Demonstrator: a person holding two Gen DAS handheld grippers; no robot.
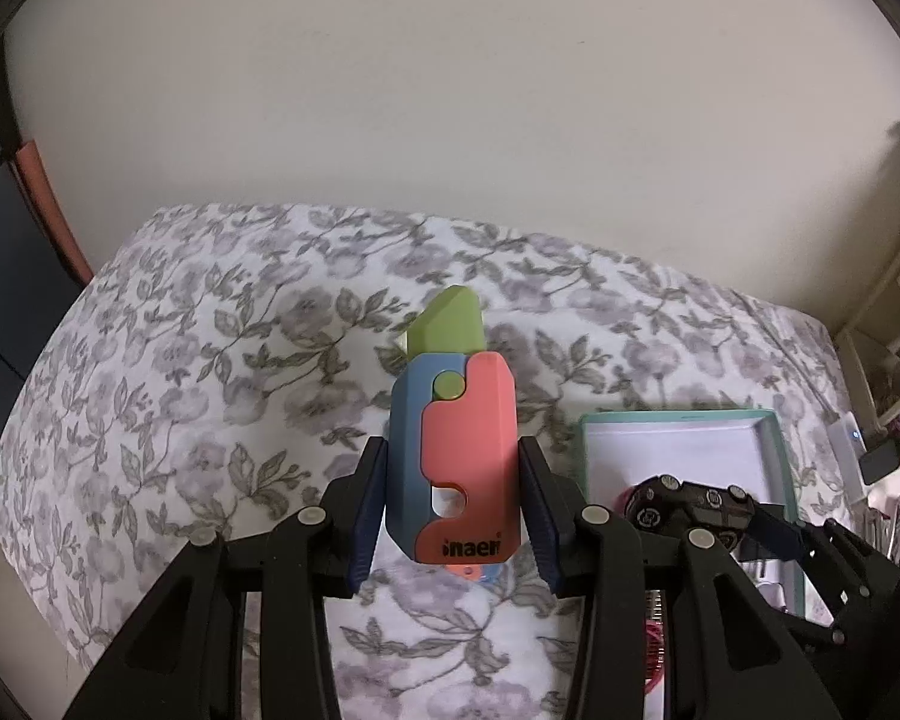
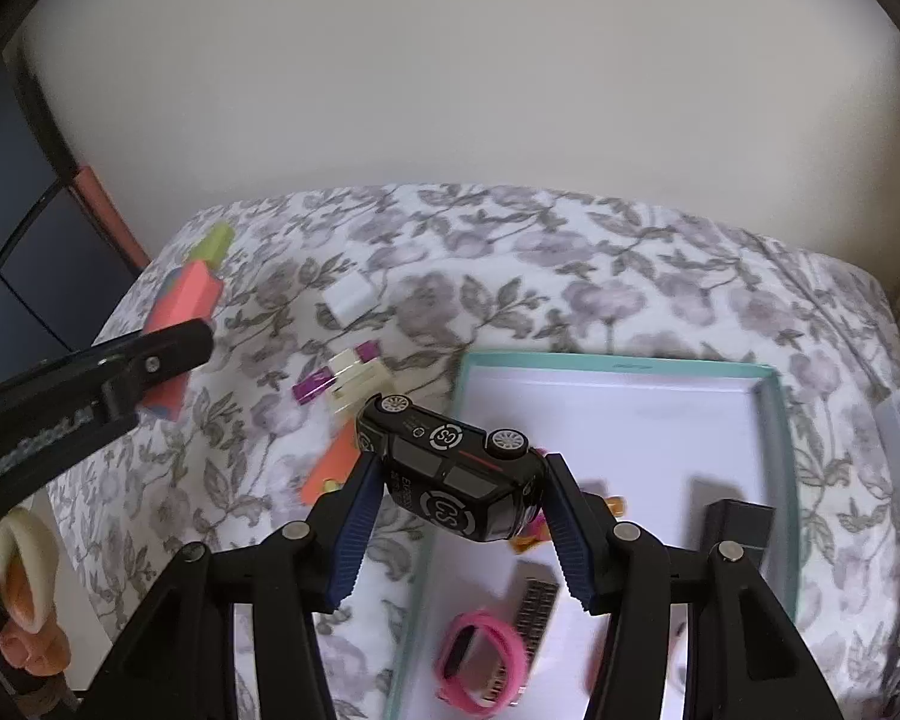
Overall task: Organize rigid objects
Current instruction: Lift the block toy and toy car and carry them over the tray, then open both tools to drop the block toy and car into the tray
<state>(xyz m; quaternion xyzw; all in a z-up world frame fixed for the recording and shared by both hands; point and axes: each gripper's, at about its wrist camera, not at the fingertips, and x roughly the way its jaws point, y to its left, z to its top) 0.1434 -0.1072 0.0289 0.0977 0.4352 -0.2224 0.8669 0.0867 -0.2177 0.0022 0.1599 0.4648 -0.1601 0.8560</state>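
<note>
Toy car (image 2: 456, 471), pinched sideways in the right gripper (image 2: 459, 516) over the teal box (image 2: 780, 480) on the bed, wants a low release onto bare box floor, while the left gripper (image 1: 450, 510) clamps the colourful block toy (image 1: 453, 450).

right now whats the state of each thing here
left tongs: shut on the toy knife, lifted
right tongs: shut on the toy car, on its side
box: open, partly filled
pink band: lying in box
</note>
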